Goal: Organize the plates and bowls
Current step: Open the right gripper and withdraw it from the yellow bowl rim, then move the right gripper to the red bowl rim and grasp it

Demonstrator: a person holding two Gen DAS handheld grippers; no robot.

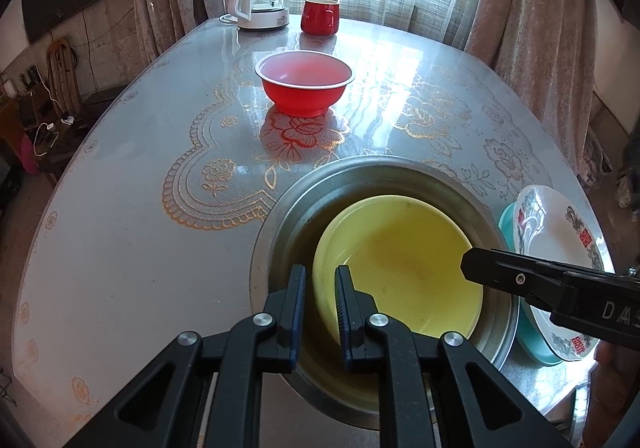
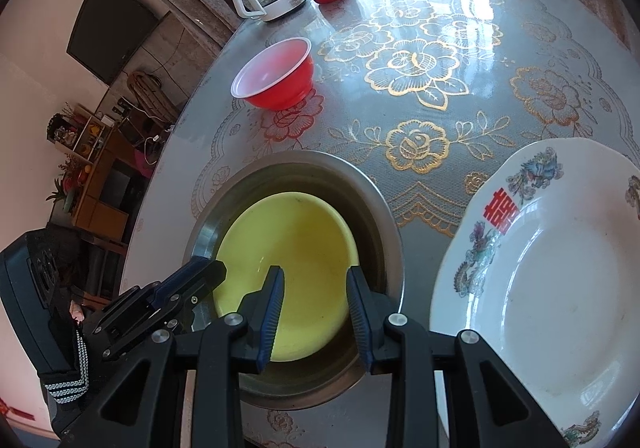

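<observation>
Our two black hand-held grippers

Our left gripper [image 1: 320,280] has matte black linkage arms joined by round silver pivot pins, and fingers faced with ribbed blue pads [image 1: 298,300]. Our right gripper [image 2: 314,288] is built the same, with blue ribbed pads [image 2: 274,312]; seen from the side, it bears a small silver screw and pale letters "DAS". A black-and-white knitted cuff [image 2: 66,384] shows beside the left one.

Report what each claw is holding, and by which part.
Left claw pinches the yellow bowl by its left rim; right claw stands open over it, holding nothing.
</observation>
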